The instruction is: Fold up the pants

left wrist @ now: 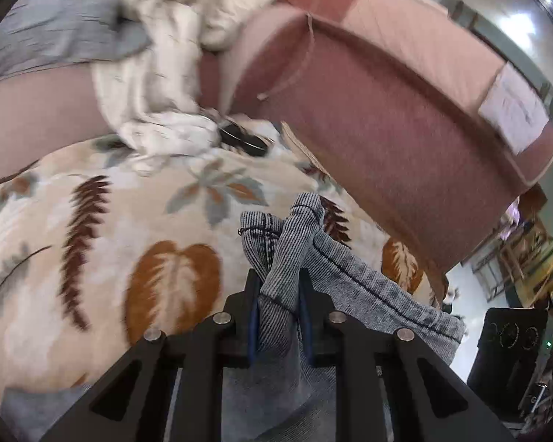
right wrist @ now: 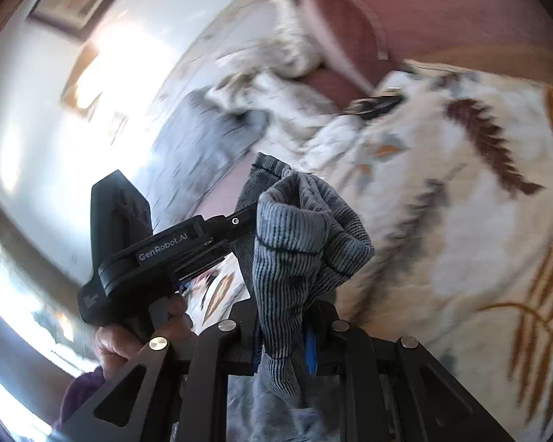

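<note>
Grey pants between both grippers' fingers.

Grey ribbed pants, bunched, pinched between both pairs of fingers, cloth protruding past the fingertips.

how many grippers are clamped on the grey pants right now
2. The left gripper pinches a bunched edge of the grey pants above the leaf-print blanket; the right gripper grips another bunch beside it.
</note>
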`<action>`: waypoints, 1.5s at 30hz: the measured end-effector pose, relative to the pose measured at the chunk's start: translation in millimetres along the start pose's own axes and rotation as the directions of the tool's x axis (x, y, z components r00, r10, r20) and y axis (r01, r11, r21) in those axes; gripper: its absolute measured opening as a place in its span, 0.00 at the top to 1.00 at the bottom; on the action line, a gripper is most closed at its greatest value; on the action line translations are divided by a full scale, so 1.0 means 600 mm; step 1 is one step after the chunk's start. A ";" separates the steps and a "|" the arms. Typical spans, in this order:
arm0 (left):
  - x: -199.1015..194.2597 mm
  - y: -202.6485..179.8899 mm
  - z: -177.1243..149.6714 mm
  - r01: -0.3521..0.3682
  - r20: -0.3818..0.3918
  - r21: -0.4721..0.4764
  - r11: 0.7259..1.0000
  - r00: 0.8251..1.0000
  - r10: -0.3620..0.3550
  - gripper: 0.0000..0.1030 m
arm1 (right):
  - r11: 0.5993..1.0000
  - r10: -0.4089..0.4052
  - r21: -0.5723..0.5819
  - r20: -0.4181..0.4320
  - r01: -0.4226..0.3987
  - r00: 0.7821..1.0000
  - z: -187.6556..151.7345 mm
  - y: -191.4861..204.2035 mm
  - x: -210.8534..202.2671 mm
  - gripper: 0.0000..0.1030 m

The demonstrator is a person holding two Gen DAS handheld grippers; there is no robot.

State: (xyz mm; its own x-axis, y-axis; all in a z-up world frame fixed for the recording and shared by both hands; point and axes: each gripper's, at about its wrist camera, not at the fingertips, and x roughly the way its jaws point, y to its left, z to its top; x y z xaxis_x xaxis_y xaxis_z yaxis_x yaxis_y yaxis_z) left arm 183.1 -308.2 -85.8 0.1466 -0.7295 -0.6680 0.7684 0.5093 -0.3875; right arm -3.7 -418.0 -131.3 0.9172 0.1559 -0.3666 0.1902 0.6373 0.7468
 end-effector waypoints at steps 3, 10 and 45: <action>-0.061 0.048 -0.030 -0.011 0.036 -0.054 0.998 0.999 0.013 0.81 | 0.997 0.037 -0.059 -0.076 -0.042 0.996 -0.027 0.039 0.034 0.82; -0.145 0.180 -0.142 -0.088 0.053 -0.216 0.972 0.993 0.102 0.78 | 0.965 0.027 -0.236 -0.335 -0.112 0.942 -0.145 0.140 0.132 0.82; -0.164 0.222 -0.252 -0.407 -0.075 -0.357 0.841 0.910 0.408 0.65 | 0.933 0.351 0.190 -0.280 -0.307 0.893 -0.111 0.092 0.135 0.32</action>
State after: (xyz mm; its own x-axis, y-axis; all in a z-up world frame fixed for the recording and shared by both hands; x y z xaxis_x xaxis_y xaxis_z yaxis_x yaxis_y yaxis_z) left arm 176.8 -99.8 -167.5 0.3999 -0.4217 -0.8138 0.3646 0.8878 -0.2809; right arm 58.0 -320.1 -156.9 0.7881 0.5746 -0.2210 -0.0372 0.4028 0.9145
